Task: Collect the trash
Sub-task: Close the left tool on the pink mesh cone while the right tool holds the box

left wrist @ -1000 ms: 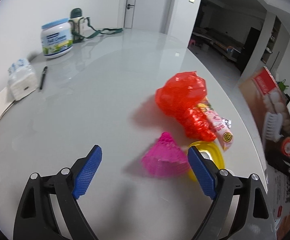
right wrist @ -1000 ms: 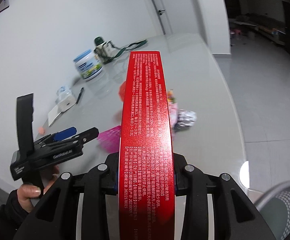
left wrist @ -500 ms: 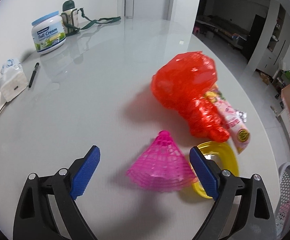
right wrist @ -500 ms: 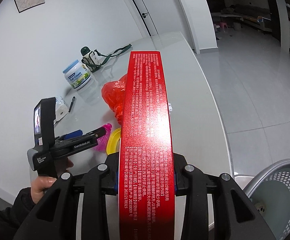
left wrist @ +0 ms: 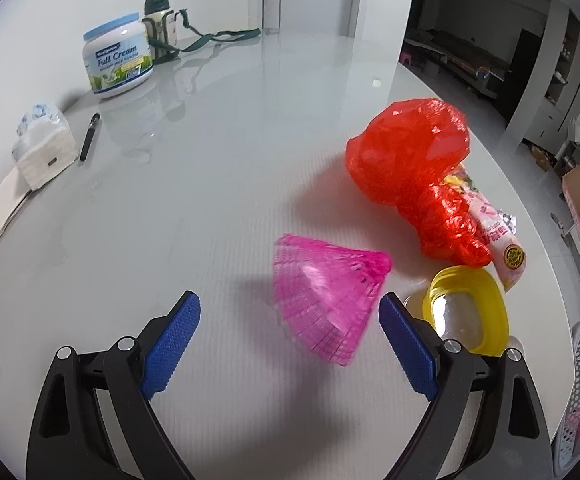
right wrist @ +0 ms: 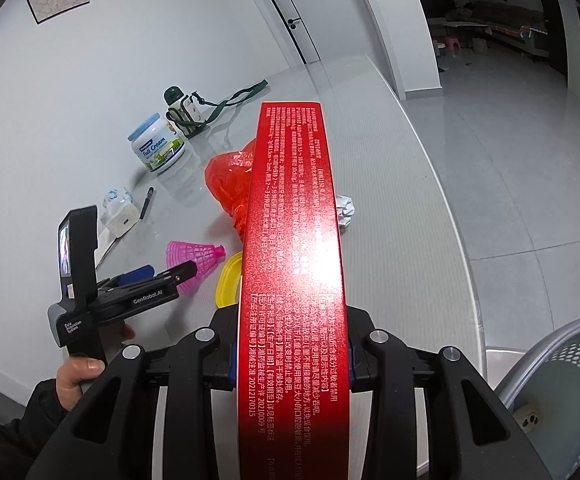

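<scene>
Pink mesh cone (left wrist: 325, 300) lies on the grey table (left wrist: 218, 168) between the spread jaws of the left gripper (left wrist: 290, 344), nearer the right pad (a yellow lid (left wrist: 467, 312) sits just right of it). From the right wrist, the right gripper (right wrist: 291, 350) is clamped on a long red box (right wrist: 293, 264), with the mesh bin (right wrist: 561, 380) near right.

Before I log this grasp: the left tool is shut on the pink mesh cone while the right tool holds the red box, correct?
Not quite. In the left wrist view the left tool is open, its pads apart around the pink mesh cone. The right tool does hold the red box.
</scene>
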A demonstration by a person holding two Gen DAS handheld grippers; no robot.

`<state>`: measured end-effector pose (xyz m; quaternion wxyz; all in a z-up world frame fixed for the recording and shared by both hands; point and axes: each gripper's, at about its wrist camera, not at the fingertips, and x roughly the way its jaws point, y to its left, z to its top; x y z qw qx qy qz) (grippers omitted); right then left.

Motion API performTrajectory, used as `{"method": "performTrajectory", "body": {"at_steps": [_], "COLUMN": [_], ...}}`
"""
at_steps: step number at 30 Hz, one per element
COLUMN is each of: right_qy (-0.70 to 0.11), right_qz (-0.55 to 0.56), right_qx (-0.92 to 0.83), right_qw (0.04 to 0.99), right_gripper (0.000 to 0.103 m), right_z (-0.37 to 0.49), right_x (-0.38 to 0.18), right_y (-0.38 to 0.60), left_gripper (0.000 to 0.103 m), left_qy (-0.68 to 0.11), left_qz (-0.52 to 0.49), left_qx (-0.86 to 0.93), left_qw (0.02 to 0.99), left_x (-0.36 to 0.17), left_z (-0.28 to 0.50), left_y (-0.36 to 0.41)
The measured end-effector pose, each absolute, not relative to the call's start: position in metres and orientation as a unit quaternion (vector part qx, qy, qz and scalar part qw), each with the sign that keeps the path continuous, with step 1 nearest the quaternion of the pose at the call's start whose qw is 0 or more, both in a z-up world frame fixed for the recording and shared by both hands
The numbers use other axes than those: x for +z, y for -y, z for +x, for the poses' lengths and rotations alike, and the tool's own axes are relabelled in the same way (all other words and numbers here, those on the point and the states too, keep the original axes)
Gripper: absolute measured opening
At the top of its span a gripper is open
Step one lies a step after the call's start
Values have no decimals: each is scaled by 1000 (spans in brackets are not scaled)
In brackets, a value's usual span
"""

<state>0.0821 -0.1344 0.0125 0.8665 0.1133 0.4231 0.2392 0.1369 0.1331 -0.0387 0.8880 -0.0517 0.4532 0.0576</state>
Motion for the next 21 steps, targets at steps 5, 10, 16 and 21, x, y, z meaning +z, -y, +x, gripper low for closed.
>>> {"method": "performTrajectory", "body": {"at_steps": [5, 10, 16, 21], "right_qy": [-423, -424, -424, -425], "right_qz": [116, 118, 118, 119], "right_qx": [237, 235, 235, 235], "right_qw": [867, 867, 866, 866], "right_gripper": [35, 35, 35, 35], "right_z": [82, 81, 81, 81], "right_x": [13, 12, 11, 11], "right_y": [136, 137, 136, 136], "left_gripper": [89, 89, 89, 67], "left_qy": [-445, -444, -453, -463], "left_qz": [-32, -10, -9, -23], "left_qx": [43, 36, 24, 6], "left_qw": [894, 895, 891, 886], "left_x": [-35, -37, -45, -50], "left_z": [144, 154, 164, 166], "left_y": [-124, -122, -125, -128]}}
